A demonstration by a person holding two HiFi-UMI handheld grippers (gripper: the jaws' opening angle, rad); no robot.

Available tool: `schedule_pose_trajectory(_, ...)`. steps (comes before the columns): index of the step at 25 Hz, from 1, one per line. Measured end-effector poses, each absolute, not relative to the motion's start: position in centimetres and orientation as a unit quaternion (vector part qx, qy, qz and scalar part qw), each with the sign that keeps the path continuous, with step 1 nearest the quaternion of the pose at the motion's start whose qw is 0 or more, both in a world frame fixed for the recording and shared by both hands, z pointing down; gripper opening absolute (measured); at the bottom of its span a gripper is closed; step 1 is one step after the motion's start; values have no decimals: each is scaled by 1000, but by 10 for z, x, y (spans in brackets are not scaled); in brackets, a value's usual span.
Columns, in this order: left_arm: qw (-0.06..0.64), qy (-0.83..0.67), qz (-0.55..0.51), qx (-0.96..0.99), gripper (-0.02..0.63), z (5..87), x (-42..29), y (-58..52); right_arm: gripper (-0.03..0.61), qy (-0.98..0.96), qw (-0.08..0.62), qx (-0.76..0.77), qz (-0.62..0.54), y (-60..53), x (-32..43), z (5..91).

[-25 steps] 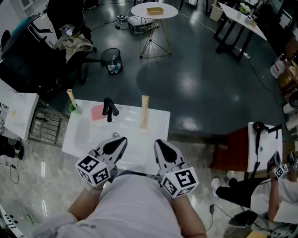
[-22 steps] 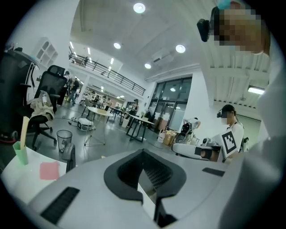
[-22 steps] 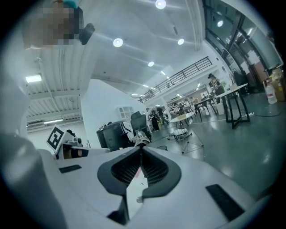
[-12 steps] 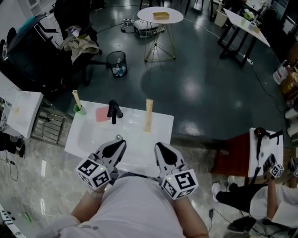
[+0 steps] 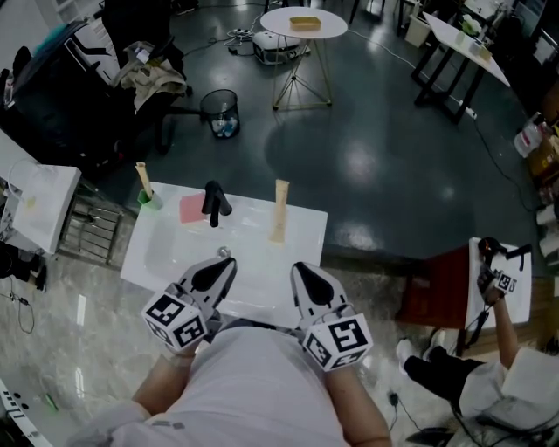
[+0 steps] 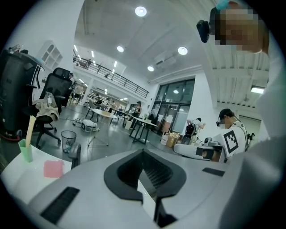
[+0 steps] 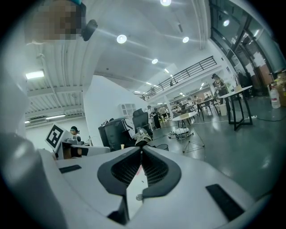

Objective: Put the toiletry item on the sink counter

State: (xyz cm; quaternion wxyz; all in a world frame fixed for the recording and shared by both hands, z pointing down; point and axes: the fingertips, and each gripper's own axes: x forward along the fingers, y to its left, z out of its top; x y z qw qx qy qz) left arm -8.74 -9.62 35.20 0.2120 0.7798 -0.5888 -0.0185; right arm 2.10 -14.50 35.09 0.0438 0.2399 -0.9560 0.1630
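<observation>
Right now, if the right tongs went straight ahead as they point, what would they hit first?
Probably the tube on the counter: in the head view the shut right tongs aim at it. Height is unclear, so they might pass over it.

Both hand-held grippers (image 5: 223,266) (image 5: 301,272) closed, empty.

Dark glossy floor (image 5: 376,175), round white table (image 5: 303,19), mesh wastebasket (image 5: 219,112), ceiling spotlights (image 6: 140,11)

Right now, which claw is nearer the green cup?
Left. The left claw hangs over the near edge of the sink, right of the cup at the back left corner; the right claw is farther right again.
</observation>
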Motion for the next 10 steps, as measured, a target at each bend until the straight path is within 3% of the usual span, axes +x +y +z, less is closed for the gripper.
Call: schedule_pose_trajectory(10,210,-591,-16,779,17,355,-90,-99,23,-954,49,246,162,-148,23,355)
